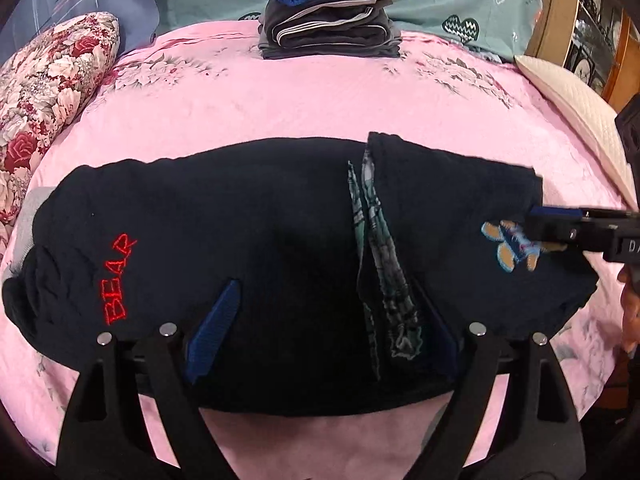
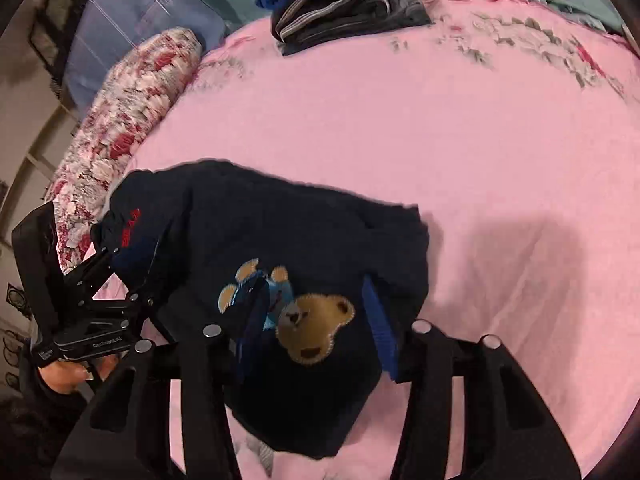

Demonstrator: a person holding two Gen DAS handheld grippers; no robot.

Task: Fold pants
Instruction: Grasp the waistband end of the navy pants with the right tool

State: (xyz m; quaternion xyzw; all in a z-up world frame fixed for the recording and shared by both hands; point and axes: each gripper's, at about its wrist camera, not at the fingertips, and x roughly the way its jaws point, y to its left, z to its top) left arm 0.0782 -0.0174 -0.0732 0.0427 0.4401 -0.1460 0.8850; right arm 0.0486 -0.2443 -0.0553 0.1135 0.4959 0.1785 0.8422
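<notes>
1. Left gripper [image 1: 320,332]: jaws wide, holding nothing, one blue finger pad to each side over the near edge of the pants [image 1: 260,248].
2. Right gripper [image 2: 316,328]: jaws wide, holding nothing, straddling the bear patch [image 2: 316,328] at the right end of the pants; in the left wrist view it enters from the right edge at this same end.
3. Pants: dark, already folded into a long bundle, lying on the pink bedspread [image 1: 320,100] near its front edge. The long axis runs left to right across both sets of jaws; the red "BEAR" lettering [image 1: 118,280] marks the left end, and a folded edge showing patterned lining [image 1: 380,264] crosses right of the middle.
4. Judgement: the coming fold likely brings one end over the other; the right gripper is nearer the bear end, the left nearer the middle.
5. Far edge of the bedspread: a stack of folded clothes [image 1: 332,20], well apart from the pants; a floral pillow [image 1: 52,92] lies at the left edge.
</notes>
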